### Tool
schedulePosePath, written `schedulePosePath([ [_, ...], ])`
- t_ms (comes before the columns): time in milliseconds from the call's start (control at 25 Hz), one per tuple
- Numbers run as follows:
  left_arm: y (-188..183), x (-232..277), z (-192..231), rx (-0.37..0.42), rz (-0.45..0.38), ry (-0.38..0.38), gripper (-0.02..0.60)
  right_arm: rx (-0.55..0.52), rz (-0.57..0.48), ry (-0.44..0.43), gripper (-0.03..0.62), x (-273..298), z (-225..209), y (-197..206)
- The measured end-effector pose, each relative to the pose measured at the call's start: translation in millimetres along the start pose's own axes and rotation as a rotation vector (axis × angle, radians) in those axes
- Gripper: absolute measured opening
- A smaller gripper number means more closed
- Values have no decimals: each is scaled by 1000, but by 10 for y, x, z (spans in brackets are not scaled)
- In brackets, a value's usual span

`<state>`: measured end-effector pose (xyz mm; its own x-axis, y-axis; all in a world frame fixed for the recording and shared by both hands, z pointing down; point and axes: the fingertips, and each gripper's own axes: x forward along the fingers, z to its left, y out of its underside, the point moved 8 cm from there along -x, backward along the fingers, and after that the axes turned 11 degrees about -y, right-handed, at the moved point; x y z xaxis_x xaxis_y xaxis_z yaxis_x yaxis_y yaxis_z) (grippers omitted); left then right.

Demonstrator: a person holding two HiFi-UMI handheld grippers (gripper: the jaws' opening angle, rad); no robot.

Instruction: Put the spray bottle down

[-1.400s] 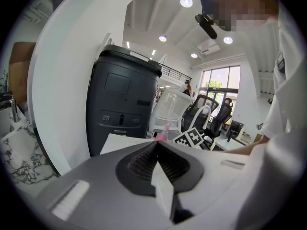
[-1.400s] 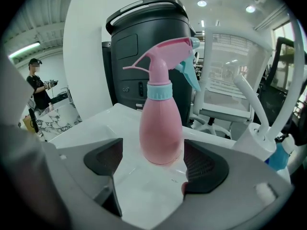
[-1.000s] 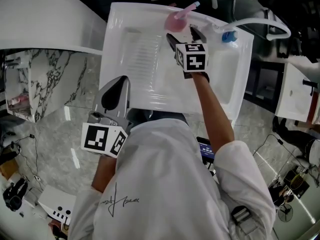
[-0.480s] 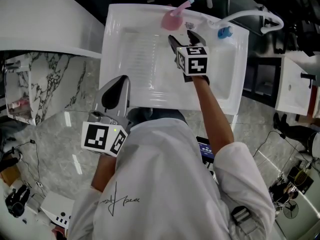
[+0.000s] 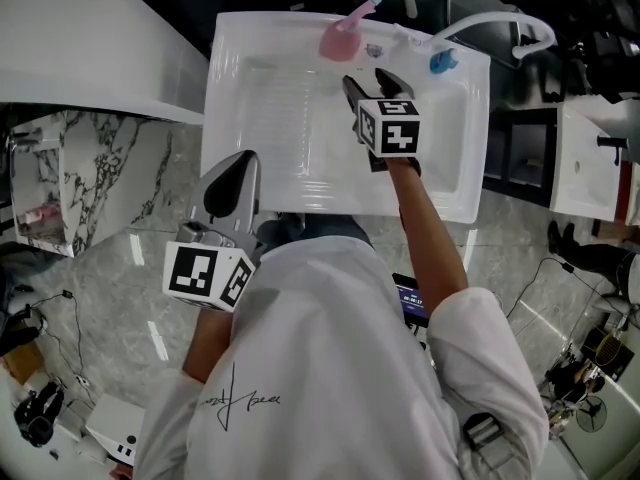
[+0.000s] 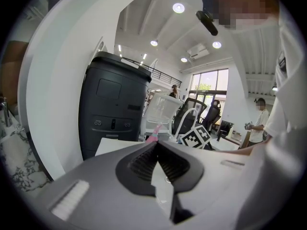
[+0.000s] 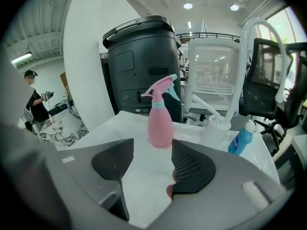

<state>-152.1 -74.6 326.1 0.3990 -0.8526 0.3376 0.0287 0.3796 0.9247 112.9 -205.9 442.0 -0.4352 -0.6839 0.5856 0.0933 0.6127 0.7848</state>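
The pink plastic spray bottle with the pale blue trigger [image 7: 160, 121] stands upright by itself on the back rim of the white sink [image 5: 230, 88]. Nothing holds it. A second ago the right gripper [image 7: 152, 159] was close up to the bottle. Now it has pulled back a little toward the person, and there is bare white sink between the two. Its jaws are apart with nothing in them, and they have just been closing part of the way. You can see the bottle through the gap, but it is farther off. I think this means the bottle is already put down and the job is about done.

A small blue bottle [image 7: 241, 137] and a curved white tap [image 7: 254, 56] stand off to the right of the pink one, well apart from it.

The right arm reaches out straight over the sink bowl, and the gripper tips down toward the back rim. The left gripper [image 5: 232, 183] stays low by the person's body at the near edge of the sink, with its jaws together and empty
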Motion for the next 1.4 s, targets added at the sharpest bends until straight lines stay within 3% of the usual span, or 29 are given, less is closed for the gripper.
schedulePosePath([
  [1400, 60, -415, 161, -9, -48, 85, 54, 52, -87, 19, 49, -1114, 756, 207],
])
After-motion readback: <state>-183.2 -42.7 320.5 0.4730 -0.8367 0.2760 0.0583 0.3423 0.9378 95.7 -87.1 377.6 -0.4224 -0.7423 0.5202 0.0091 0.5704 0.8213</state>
